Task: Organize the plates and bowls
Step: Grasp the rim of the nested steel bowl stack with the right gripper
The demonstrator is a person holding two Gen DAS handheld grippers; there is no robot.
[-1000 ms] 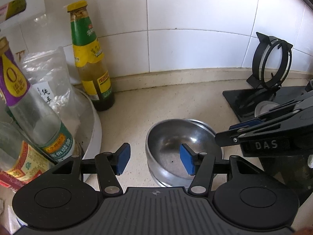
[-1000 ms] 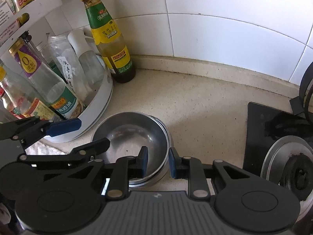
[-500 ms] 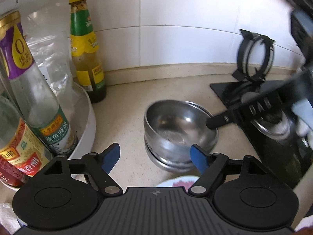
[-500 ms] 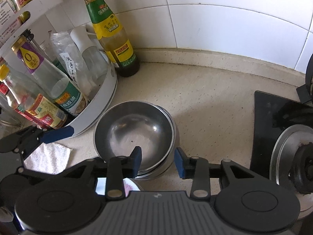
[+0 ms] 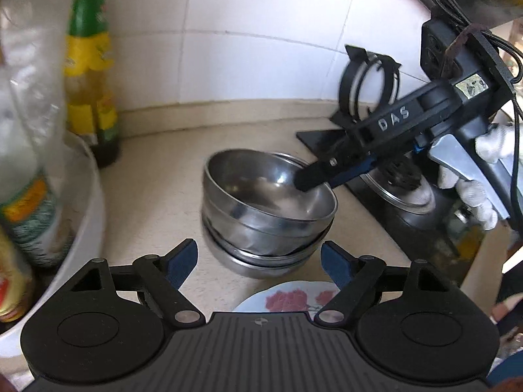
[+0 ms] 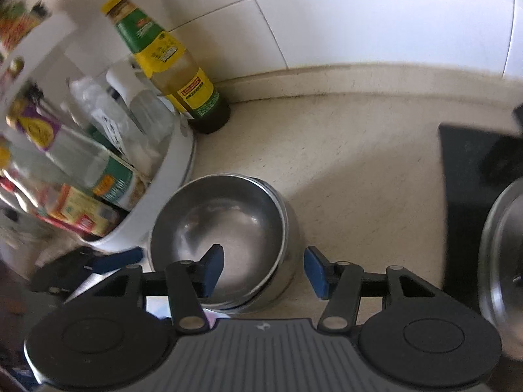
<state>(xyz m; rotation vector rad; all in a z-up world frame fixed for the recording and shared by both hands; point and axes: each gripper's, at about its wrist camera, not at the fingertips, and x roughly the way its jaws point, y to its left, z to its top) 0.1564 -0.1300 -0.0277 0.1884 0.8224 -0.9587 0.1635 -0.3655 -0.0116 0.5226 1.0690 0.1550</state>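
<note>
While the left claw [image 5: 259,261] has just been opening, empty, the stacked steel bowls [image 5: 268,209] sit on the desk [image 5: 157,189] ahead of a flowered plate [image 5: 287,297]. Right claw [image 6: 264,271], jaws also just widening, straddles the bowls' near rim ungripped.

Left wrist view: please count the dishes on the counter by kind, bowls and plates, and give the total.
Round stainless-steel bowls, nested in one stack: 3, judging by the visible rims
White plate with pink flowers, partly hidden at the bottom edge: 1
Total: 4
</note>
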